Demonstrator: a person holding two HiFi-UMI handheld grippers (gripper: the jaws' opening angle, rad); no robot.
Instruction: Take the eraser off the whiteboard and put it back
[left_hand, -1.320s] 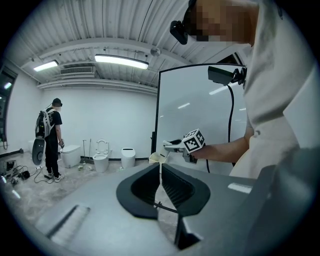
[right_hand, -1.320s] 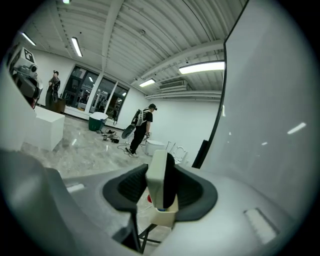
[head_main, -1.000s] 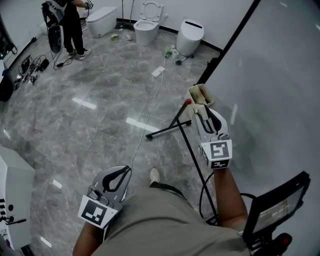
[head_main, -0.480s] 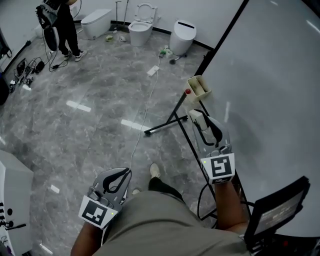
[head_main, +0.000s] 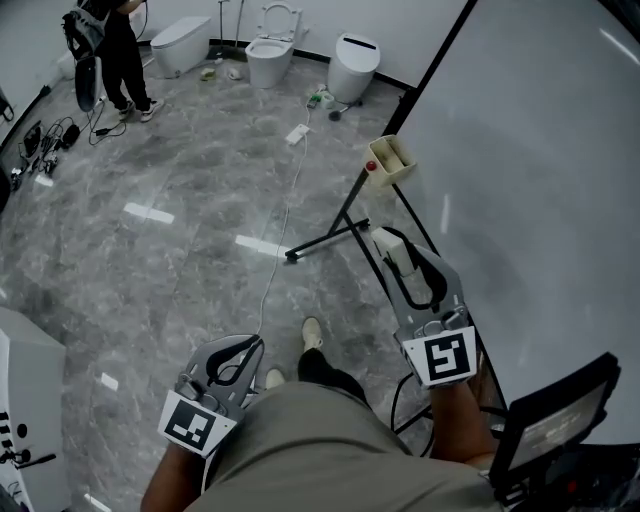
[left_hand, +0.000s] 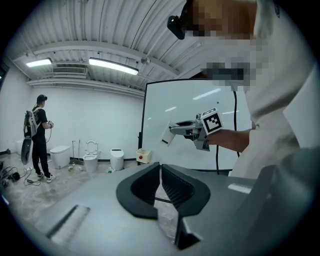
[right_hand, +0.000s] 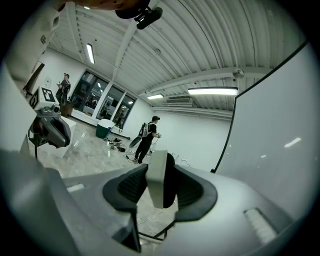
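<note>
My right gripper (head_main: 400, 258) is shut on the white eraser (head_main: 389, 246), a flat block with a dark felt side, held clear of the whiteboard (head_main: 540, 180) that fills the right of the head view. The eraser (right_hand: 158, 177) stands upright between the jaws in the right gripper view, and the left gripper view shows the eraser (left_hand: 166, 134) held in front of the board (left_hand: 200, 125). My left gripper (head_main: 235, 358) hangs low at my left side, shut with nothing in it; its jaws (left_hand: 160, 186) touch at the tips.
A beige box (head_main: 390, 160) with a red knob hangs on the whiteboard's black stand (head_main: 330, 235). A white cable (head_main: 280, 230) runs across the grey marble floor. Three toilets (head_main: 355, 68) line the far wall. A person (head_main: 105, 50) stands far left. A monitor (head_main: 555, 425) sits at lower right.
My right gripper has drawn back toward me with the eraser, away from the beige box and along the board's edge. The left gripper has barely shifted in view.
</note>
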